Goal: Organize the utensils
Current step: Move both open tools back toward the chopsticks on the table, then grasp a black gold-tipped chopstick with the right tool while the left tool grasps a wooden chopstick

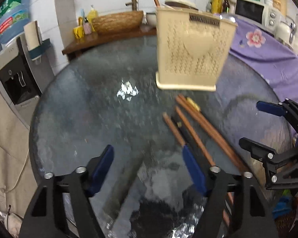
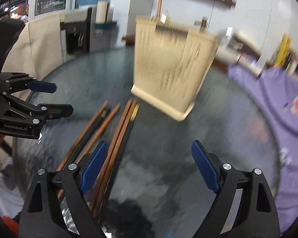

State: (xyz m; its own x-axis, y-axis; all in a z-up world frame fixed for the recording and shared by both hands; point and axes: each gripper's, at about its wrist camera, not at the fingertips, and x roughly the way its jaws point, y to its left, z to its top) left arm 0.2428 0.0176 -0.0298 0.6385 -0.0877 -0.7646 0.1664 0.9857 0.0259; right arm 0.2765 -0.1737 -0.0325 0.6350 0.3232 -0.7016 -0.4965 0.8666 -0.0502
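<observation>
A beige perforated utensil holder [image 1: 192,49] stands upright on the round dark glass table [image 1: 101,107]; a brown stick rises from its back corner. It also shows in the right wrist view [image 2: 170,65], blurred. Several brown and black chopsticks [image 1: 196,130] lie loose on the table in front of it, also in the right wrist view [image 2: 113,130]. My left gripper [image 1: 149,168] is open and empty above the table, left of the chopsticks. My right gripper [image 2: 149,166] is open and empty, its left finger over the chopsticks. Each gripper shows in the other's view [image 1: 262,123] [image 2: 53,99].
A purple flowered cloth [image 1: 268,55] covers the surface right of the table. A wooden shelf with a woven basket [image 1: 117,22] and bottles stands behind. A water dispenser [image 1: 12,59] stands at the left, a microwave [image 1: 254,10] at the back right.
</observation>
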